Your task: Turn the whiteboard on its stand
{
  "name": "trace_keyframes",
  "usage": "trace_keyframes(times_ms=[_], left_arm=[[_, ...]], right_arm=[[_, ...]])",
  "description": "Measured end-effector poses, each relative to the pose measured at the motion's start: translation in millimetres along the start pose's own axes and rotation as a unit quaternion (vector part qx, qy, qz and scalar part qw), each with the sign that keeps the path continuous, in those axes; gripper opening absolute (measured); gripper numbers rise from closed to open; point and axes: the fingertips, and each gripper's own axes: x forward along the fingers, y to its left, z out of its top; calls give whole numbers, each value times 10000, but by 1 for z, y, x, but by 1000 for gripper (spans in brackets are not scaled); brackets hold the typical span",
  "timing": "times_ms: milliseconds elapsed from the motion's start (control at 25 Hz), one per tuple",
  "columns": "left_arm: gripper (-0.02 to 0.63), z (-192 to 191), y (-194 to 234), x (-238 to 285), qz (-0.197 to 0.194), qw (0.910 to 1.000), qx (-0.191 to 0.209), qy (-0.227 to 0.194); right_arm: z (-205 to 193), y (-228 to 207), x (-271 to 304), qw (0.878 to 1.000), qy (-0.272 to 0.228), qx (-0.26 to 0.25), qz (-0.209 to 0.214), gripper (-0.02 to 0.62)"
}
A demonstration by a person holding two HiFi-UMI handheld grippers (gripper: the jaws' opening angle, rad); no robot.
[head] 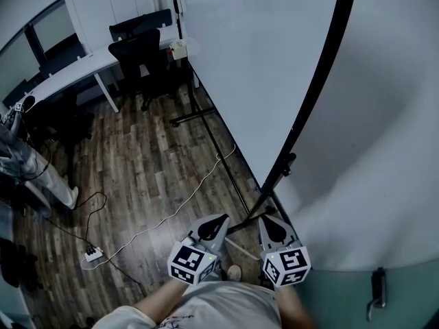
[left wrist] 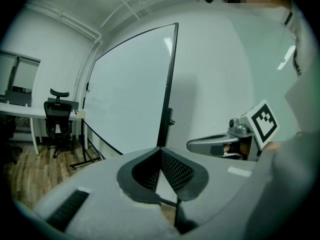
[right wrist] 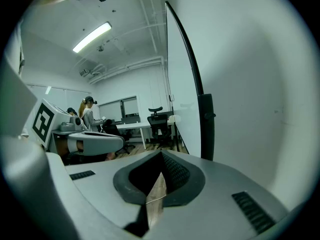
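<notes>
A: Where is the whiteboard [head: 254, 67] standing?

B: It's standing upright on its stand [head: 273, 178], alongside the wall [head: 391, 115], just ahead. The left hand-held gripper [head: 218, 219] and right hand-held gripper [head: 269, 219] are both sitting closed, empty. Any turning is asking for slow pressure on the frame edge [head: 324, 64].

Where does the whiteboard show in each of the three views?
Head view: the whiteboard fills the upper middle, with its black edge slanting down on its right.
Left gripper view: centre left, seen nearly face-on.
Right gripper view: a narrow strip just right of centre, seen almost edge-on.
Shared landmark: the black office chair near the board's far end.
</notes>
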Motion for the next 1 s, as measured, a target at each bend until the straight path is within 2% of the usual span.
trace_keyframes(times_ms=[1000], left_arm=[[11,2,-3,-1,-89,9999,92,35]], right_arm=[[1,9,4,9999,25,-69,108,6]])
